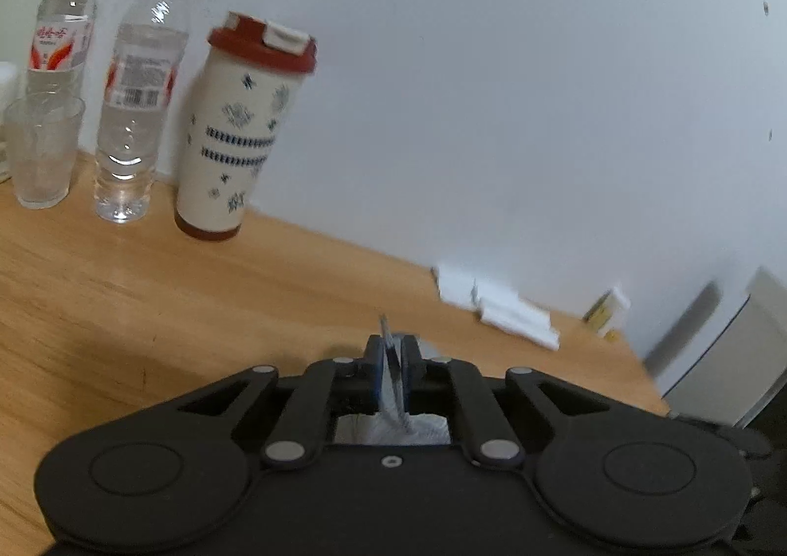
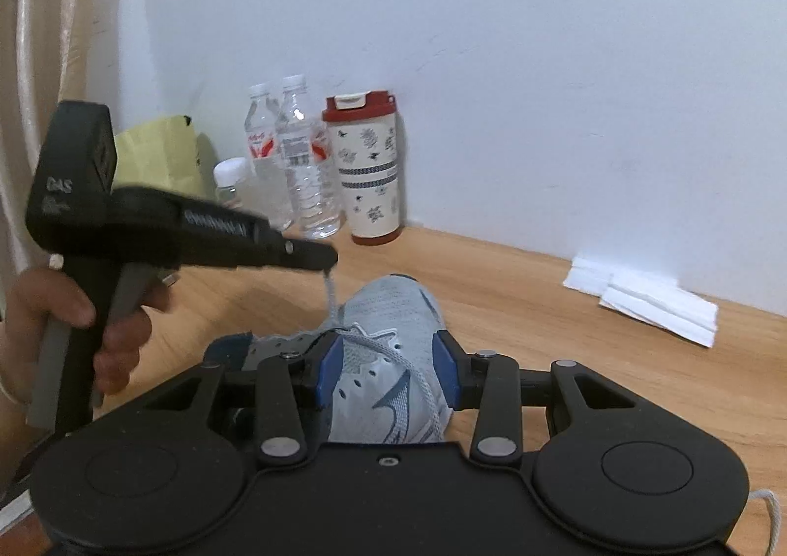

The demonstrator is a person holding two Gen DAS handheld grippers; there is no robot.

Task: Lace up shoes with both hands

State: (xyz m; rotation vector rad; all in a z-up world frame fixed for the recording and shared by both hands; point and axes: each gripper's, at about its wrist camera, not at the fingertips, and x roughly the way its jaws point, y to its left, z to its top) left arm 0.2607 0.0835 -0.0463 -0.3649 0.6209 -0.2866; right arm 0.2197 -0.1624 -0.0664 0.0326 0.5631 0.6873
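Note:
A pale blue sneaker lies on the wooden table, toe pointing away, between the open blue-padded fingers of my right gripper. A grey lace runs across its top. My left gripper is shut on a grey lace end; a bit of the white shoe shows beneath it. In the right wrist view the left gripper, held by a hand, pulls that lace straight up from the shoe.
Two water bottles, a clear cup and a red-lidded patterned tumbler stand against the white wall. Folded white papers lie at the table's back right. A yellow bag sits behind the left gripper.

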